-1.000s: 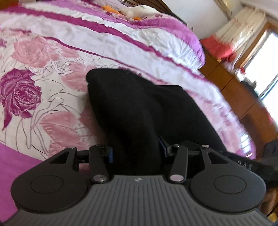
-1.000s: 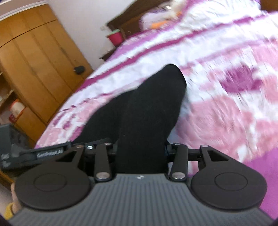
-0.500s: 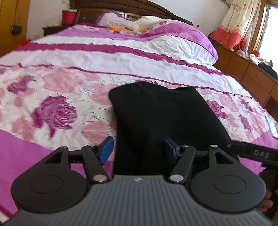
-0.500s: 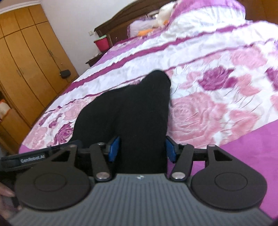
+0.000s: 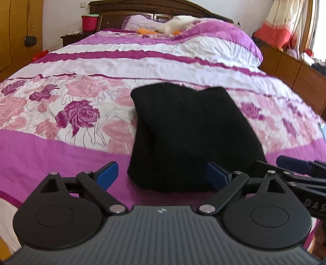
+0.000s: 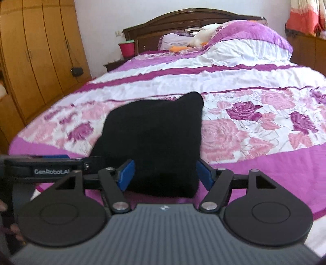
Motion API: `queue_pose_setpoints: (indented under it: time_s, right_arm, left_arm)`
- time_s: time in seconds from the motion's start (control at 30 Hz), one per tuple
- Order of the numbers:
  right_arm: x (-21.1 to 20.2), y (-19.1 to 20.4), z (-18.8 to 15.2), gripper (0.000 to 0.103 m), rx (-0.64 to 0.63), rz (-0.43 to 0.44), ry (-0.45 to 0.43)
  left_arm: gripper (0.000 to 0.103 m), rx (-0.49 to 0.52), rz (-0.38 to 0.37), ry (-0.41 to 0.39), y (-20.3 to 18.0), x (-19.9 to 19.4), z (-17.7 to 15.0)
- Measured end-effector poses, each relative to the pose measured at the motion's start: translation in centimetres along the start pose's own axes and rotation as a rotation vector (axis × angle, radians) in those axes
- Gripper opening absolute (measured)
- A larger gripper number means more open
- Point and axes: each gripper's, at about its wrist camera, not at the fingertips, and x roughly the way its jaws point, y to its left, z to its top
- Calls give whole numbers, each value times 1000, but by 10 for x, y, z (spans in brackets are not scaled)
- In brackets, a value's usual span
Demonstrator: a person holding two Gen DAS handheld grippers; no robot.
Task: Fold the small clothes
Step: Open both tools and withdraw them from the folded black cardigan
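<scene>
Both grippers have let go within the last second. Nearest the left wrist camera, the left gripper [image 5: 162,175] now stands wide open, its blue pads [image 5: 108,174] spread to either side of the near hem of the black garment [image 5: 189,132] and clear of the cloth; a second ago they were clamped tight on it. In the right wrist view the right gripper [image 6: 165,174] is likewise spread apart, holding nothing, where before it pinched the fabric's near edge. The garment's near end sits between the pads in each view, and I cannot tell whether the cloth brushes the inner pad.

Beyond the fingers, the black garment lies released on the floral bedspread [image 5: 61,106], a compact, doubled-over block near the foot of the bed, across the magenta border and the rose band. Its far corners are a little uneven. That reads as one fold just laid down and released; judging from its shape, it may want a further fold or some smoothing.

Farther off are the pillows [image 5: 183,24] and dark headboard [image 5: 142,6].
</scene>
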Motion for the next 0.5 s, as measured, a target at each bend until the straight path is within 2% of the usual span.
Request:
queue_pose_setpoints:
  time_s: [0.17,0.5]
  right_arm:
    - [9,1,-14,69,-29,-45,38]
    - [15,3,-21,69,-12,-49,64]
  left_arm:
    - [96,27,46,28,-8,6,-12]
    - [96,11,73,53,-4,17,-16]
